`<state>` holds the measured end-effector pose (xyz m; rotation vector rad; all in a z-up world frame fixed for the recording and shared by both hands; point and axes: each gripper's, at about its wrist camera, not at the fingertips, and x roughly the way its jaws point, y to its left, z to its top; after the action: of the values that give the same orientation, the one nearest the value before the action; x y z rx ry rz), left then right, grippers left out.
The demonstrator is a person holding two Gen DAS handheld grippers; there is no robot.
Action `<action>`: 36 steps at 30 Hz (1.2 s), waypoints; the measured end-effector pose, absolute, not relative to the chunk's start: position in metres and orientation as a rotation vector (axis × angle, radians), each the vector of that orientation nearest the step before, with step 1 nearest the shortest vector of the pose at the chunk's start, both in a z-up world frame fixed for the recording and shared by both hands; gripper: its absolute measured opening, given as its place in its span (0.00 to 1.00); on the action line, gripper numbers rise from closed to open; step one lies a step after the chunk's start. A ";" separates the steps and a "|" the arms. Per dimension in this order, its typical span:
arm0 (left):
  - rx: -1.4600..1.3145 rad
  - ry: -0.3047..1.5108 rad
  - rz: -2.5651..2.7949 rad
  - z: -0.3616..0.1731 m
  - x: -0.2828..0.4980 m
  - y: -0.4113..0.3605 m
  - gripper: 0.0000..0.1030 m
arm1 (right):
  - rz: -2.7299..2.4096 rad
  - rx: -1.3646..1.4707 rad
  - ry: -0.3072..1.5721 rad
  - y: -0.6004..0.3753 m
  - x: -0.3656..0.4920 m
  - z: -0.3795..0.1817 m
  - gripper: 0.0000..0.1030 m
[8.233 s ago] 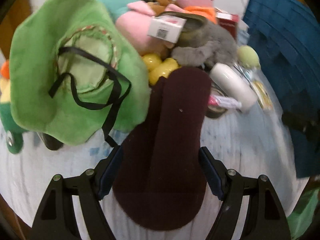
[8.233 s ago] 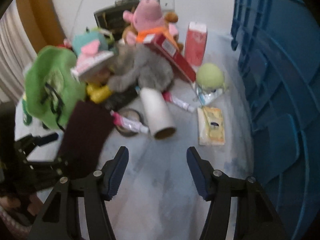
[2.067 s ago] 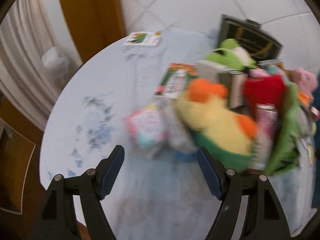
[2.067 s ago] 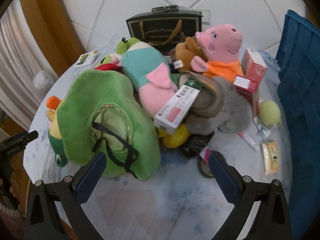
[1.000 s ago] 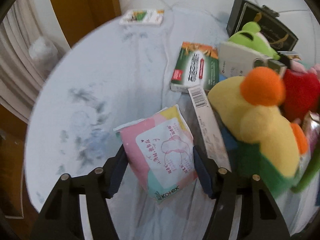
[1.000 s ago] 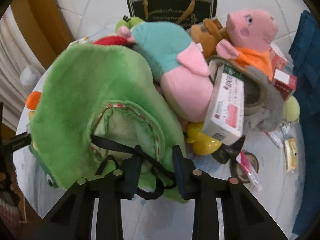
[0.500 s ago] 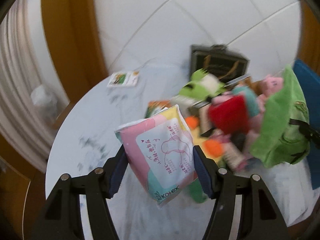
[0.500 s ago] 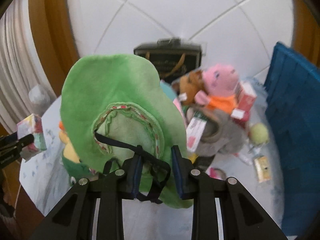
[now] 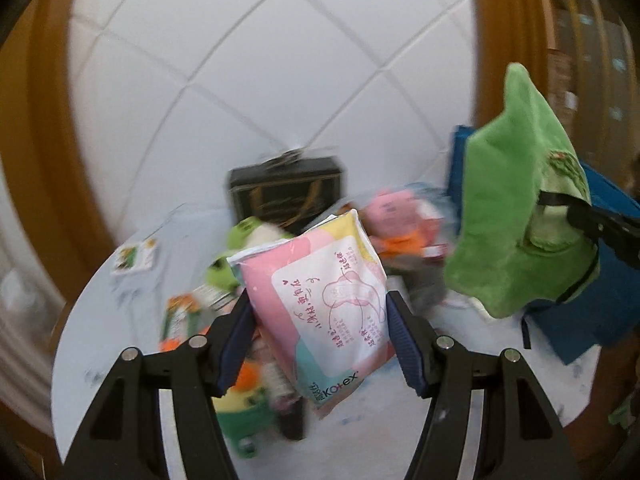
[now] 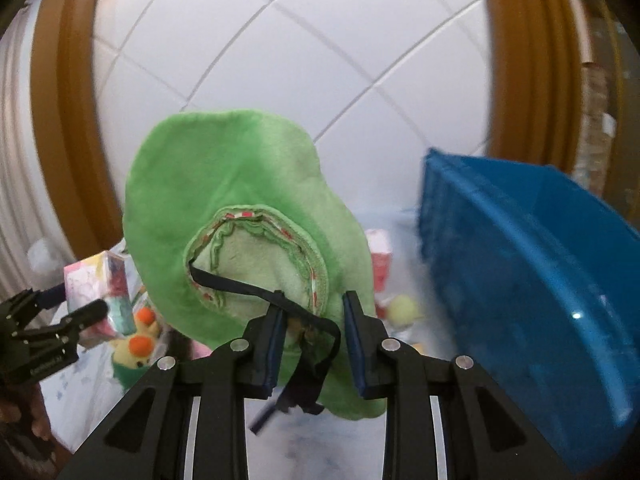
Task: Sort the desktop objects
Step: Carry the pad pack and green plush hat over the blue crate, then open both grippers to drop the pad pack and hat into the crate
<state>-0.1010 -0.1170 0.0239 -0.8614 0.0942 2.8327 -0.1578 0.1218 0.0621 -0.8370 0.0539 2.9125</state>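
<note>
Your left gripper (image 9: pixel 320 336) clamps a pink soft-plastic pad packet (image 9: pixel 320 304) between its blue pads, holding it in the air above the round white table (image 9: pixel 104 320). Your right gripper (image 10: pixel 314 340) stands narrow, pinching the black strap and rim of a floppy green fleece hat (image 10: pixel 240 200), which hangs clear of the table. A blue plastic crate (image 10: pixel 528 280) stands at the table's right edge; blurred plush toys (image 9: pixel 248 400) crowd the middle.

Toy pile (image 9: pixel 280 264) blurred; green hat (image 10: pixel 248 216) hides table items behind.
</note>
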 end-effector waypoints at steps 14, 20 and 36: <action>-0.621 0.193 2.573 0.092 -0.113 0.110 0.61 | 2.752 -0.551 0.043 0.278 -0.074 0.160 0.26; -0.614 0.248 2.464 0.110 -0.129 0.229 0.61 | 2.638 -0.538 0.055 0.376 -0.054 0.173 0.26; -0.879 0.429 2.366 0.082 -0.154 0.370 0.61 | 2.529 -0.906 -0.023 0.541 -0.086 0.114 0.27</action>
<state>-0.1541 0.3698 0.0817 -0.8793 0.4295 2.3659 -0.0861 0.5414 0.1141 -0.9055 -0.0232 2.5286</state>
